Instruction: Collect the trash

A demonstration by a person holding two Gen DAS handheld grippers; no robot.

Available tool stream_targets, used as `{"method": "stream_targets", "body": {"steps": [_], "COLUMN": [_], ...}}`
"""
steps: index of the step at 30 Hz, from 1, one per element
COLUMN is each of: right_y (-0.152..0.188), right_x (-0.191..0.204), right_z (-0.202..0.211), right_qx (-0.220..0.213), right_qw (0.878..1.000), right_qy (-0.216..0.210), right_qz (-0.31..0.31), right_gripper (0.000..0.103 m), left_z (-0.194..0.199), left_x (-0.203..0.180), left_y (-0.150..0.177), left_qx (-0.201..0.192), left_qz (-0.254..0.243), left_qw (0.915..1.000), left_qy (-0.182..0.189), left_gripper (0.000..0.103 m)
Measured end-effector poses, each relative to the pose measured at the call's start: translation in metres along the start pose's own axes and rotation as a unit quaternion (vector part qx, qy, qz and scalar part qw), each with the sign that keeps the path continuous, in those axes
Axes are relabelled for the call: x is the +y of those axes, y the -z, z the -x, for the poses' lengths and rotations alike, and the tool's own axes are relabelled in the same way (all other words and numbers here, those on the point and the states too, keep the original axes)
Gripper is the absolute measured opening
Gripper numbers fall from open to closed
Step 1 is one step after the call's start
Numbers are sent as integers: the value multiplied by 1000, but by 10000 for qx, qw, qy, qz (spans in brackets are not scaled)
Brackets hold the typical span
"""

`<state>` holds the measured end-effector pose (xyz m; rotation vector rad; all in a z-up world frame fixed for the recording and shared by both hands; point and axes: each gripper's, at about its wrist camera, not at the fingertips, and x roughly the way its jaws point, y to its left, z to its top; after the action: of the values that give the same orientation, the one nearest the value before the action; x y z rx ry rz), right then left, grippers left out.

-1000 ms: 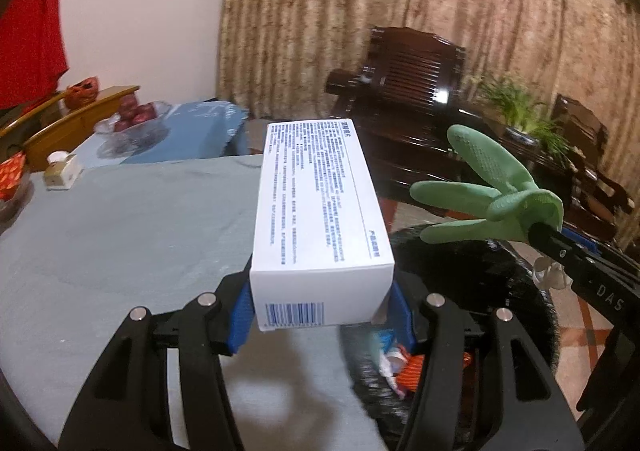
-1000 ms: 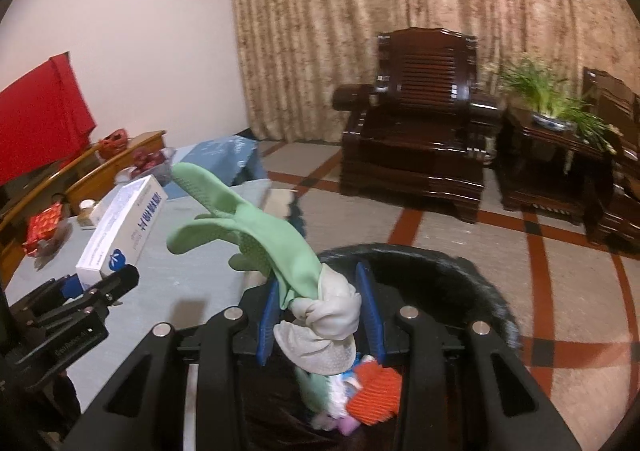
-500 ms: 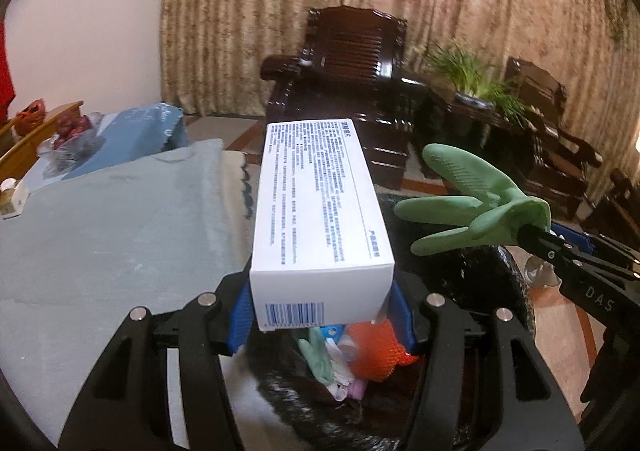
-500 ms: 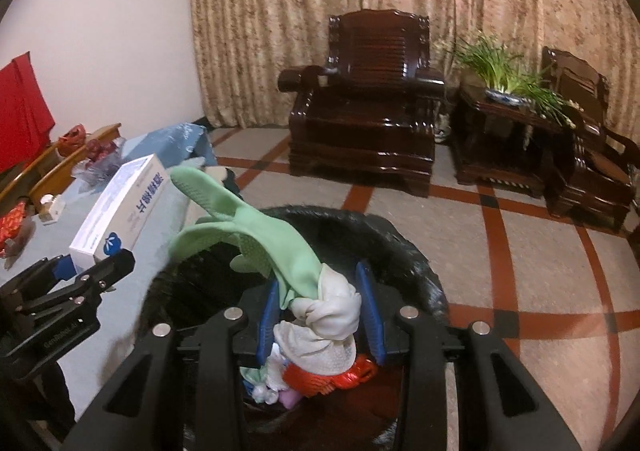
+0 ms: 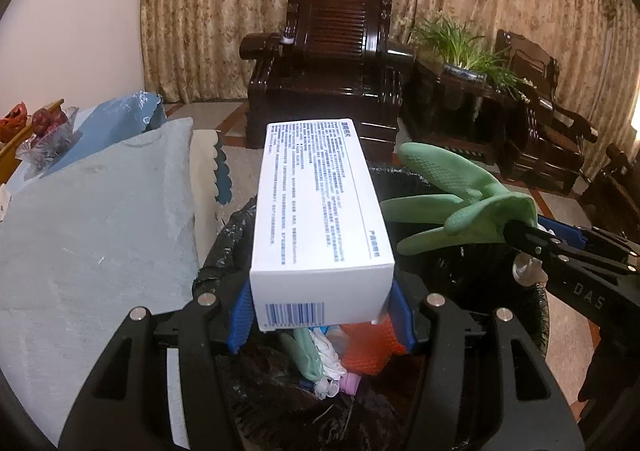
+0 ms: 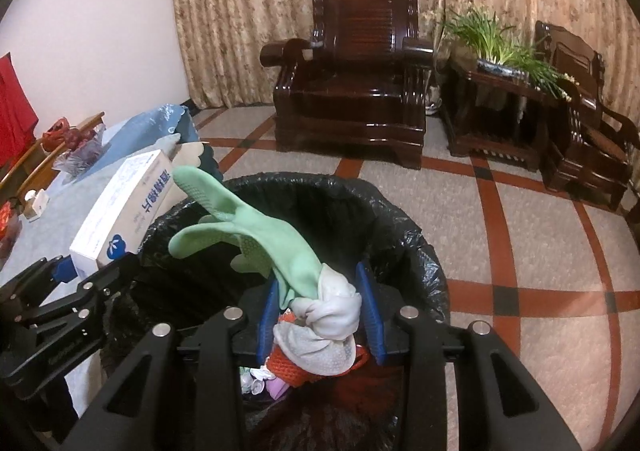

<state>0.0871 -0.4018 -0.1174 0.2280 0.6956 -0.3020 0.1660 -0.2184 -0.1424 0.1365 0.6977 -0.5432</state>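
I have the left gripper [image 5: 320, 315] clamped on the near end of a white box [image 5: 320, 219], its blue pads pressing the two long sides just behind the barcode face. The box's long axis runs straight out ahead of my fingers, so most of its length sticks forward past the tips. Directly under and just beyond those tips is the open mouth of the black trash bin [image 5: 224, 243], with an orange net and crumpled bits already lying at the bottom. The far end of the box reaches toward the bin's far rim, so I judge a straight drop could leave it bridging the rim instead of falling in.

My right gripper [image 6: 320, 315] is closed on the bunched white cuff of a green rubber glove [image 6: 256, 235], whose fingers flop forward and to the left of my tips, over the bin opening [image 6: 400, 219]. That gripper sits right above the trash pile, so it looks the better placed of the two for letting go. The table edge [image 5: 100, 231] lies to the left of the left fingers, touching or nearly touching the bin; I cannot tell which.
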Motion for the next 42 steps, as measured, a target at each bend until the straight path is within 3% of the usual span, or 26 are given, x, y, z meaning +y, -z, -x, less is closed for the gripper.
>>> {"method": "stream_targets", "body": {"steps": [7, 9, 11, 15, 18, 21, 28, 42], "right_y": [-1, -1, 0, 1, 2, 3, 7, 11], "right_x": [-1, -2, -3, -5, -6, -3, 11, 49], "right_z": [-11, -15, -16, -11, -5, 2, 27, 92], "right_qx": [95, 164, 176, 91, 14, -60, -173, -282], "right_qw": [9999, 9998, 9998, 9996, 9996, 9996, 9993, 9955], "right_qy": [62, 53, 105, 227, 231, 163, -177, -805], "right_qz": [38, 69, 73, 135, 137, 212, 269, 413], "right_gripper": [40, 44, 53, 69, 87, 97, 97, 97], "left_z": [-8, -10, -9, -3, 7, 19, 56, 146], "left_x": [0, 0, 2, 6, 15, 24, 38, 43], "left_y": [-4, -5, -7, -6, -5, -7, -3, 14], "left_qx": [89, 134, 150, 97, 41, -28, -133, -517], "left_qz": [-31, -21, 33, -2, 68, 139, 208, 347], "left_qw": [9999, 9998, 9996, 9997, 9999, 9999, 9995, 9970], "left_qy": [62, 125, 246, 224, 140, 15, -197, -452], "left_gripper": [55, 62, 72, 76, 81, 87, 94, 95]}}
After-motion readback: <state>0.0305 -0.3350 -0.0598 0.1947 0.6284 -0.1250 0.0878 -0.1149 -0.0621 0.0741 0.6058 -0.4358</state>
